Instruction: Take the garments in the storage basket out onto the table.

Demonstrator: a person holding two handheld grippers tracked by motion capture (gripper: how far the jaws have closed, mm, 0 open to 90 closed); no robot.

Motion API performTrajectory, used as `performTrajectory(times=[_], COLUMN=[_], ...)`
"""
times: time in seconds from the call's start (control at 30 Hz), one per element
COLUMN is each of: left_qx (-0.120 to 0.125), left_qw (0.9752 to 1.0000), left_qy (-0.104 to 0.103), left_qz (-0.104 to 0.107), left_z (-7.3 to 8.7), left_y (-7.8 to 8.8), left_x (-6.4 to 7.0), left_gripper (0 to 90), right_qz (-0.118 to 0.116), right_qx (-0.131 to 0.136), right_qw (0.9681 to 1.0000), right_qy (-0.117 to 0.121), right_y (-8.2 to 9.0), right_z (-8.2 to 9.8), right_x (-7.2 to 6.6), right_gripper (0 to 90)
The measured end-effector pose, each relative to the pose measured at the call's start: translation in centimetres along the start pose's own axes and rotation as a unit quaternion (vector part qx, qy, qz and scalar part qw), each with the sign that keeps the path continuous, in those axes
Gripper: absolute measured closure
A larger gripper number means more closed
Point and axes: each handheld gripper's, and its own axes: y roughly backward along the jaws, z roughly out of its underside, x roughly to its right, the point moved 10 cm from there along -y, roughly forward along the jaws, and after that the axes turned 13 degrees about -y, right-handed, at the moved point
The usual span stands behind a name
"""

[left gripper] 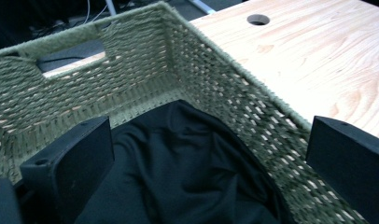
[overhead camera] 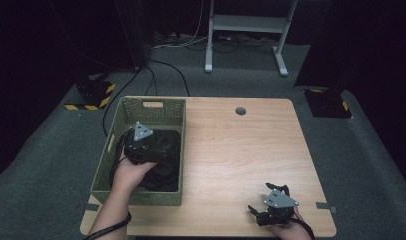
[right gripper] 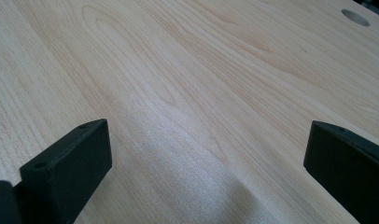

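Observation:
A green woven basket (overhead camera: 152, 113) stands at the left side of the wooden table (overhead camera: 241, 150), with a black cloth (overhead camera: 166, 167) bunched inside it. My left gripper (overhead camera: 145, 143) hangs over the cloth inside the basket, held by a hand coming in from below. In the left gripper view the left gripper (left gripper: 206, 144) is open, its jaws wide apart above the black cloth (left gripper: 178, 172), with the basket's wall (left gripper: 145, 60) ahead. My right gripper (overhead camera: 266, 198) rests near the table's front right corner. There the right gripper (right gripper: 206, 149) is open over the bare table (right gripper: 192, 70), holding nothing.
A round cable hole (overhead camera: 240, 111) sits near the table's far edge. Behind the table, on grey carpet, stand a white desk frame (overhead camera: 246, 30), loose cables (overhead camera: 166, 67) and two black stands with yellow-black stripes (overhead camera: 93, 95) (overhead camera: 328, 102).

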Motion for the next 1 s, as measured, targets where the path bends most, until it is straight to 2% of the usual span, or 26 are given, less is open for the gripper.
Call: performTrajectory(times=[0.23,0.57,0.93,1.0], left_qx=[-0.020,-0.045,-0.075,-0.083], left_qw=[0.9995,0.9975,0.9947,0.9943], left_qy=[0.021,0.051,0.062,0.057], left_qz=[-0.014,-0.021,-0.033,-0.035], left_z=[0.9,2.2,3.7,4.1], left_y=[-0.8,-1.5,-2.5,-2.6], left_x=[-1.7,-3.2,-4.0,-4.2], left_gripper=[1.3,1.0,0.6,0.6], right_qz=[0.000,0.000,0.000,0.000], right_qx=[0.000,0.000,0.001,0.002], right_qw=[1.0000,1.0000,1.0000,1.0000], right_qy=[-0.001,0.001,-0.001,-0.002], right_y=[0.0,0.0,0.0,0.0], right_z=[0.0,0.0,0.0,0.0], right_x=[0.0,0.0,0.0,0.0], right_gripper=[0.6,0.7,0.7,0.7])
